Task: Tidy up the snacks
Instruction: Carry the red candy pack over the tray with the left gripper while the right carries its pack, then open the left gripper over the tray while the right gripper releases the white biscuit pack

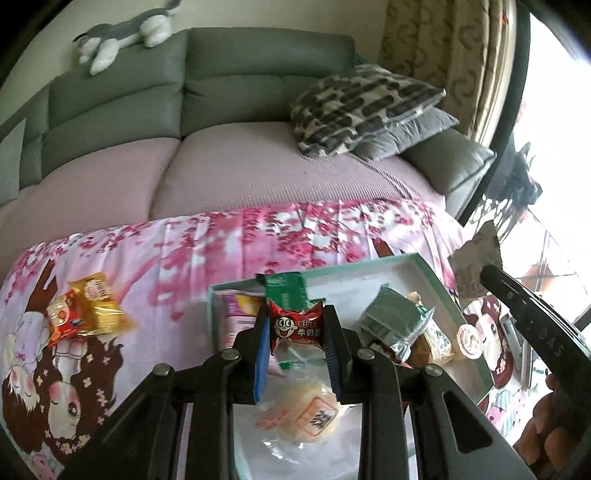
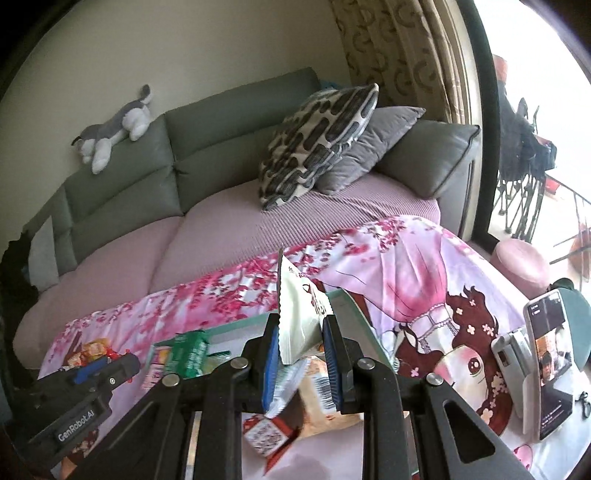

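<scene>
Left hand-held gripper (image 1: 295,341): clenched on a red milk-candy packet (image 1: 297,326), cartoon face on the wrapper, pinched between the blue pads. The packet is held above the open teal-rimmed box (image 1: 441,291), over its near-left part.

Right hand-held gripper (image 2: 301,354): clenched on a white snack sachet (image 2: 299,314) with a serrated edge, held upright, its top sticking up past the fingertips. In the left wrist view the same sachet is seen edge-on at the right, off the far right side of the box, gripped by the black fingers.

Box contents as seen from the left wrist: a green packet (image 1: 286,291) standing at the far-left wall, a dark green wrapped snack (image 1: 395,319) in the middle, a clear-wrapped pastry (image 1: 436,341) just beside it, a small round lidded cup (image 1: 470,338) by the right wall, and a pale round cake in clear wrap (image 1: 301,410) under the left gripper.

Outside the box: an orange-yellow packet (image 1: 98,304) and a red packet (image 1: 64,325) are lying touching each other on the pink cartoon-print cloth (image 1: 184,258), well to the left of the box.

A phone (image 2: 550,363) is propped upright on a stand at the right of the cloth. A grey sofa (image 1: 240,85) with two cushions and a plush dog (image 1: 122,33) is seen behind.
</scene>
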A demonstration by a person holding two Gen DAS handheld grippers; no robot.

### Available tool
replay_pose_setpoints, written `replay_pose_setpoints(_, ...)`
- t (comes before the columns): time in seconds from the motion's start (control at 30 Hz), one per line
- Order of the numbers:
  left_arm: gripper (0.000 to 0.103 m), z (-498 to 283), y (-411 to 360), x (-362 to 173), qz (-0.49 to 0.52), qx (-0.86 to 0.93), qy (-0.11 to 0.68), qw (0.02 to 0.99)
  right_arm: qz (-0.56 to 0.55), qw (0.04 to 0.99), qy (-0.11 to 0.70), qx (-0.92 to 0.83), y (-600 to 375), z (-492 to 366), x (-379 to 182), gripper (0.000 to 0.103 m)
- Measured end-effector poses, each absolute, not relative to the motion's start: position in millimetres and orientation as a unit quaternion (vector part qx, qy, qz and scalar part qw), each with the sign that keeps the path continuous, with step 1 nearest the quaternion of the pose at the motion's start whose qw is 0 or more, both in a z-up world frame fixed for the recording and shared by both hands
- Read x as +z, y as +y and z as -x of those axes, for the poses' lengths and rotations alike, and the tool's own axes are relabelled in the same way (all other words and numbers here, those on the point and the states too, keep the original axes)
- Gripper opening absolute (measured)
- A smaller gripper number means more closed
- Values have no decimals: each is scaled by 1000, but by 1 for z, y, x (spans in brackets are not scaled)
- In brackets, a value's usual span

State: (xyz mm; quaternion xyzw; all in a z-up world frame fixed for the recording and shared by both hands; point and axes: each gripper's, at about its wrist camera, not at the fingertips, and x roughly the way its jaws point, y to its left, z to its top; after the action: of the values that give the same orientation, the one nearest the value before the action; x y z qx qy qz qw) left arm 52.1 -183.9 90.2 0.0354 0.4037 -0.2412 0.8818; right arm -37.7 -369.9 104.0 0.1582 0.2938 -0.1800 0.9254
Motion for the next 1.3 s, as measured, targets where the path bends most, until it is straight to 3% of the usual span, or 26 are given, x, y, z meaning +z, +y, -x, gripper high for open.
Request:
replay_pose_setpoints(0.63,28,-55,-224,47,-81,-241,433,865,-198,893,355,-192,-398,17,46,24)
replay_pose_setpoints(1.3,29,-58,-238,28,-113,-230,452,854,-196,891,373,-170,-389,4,38,27)
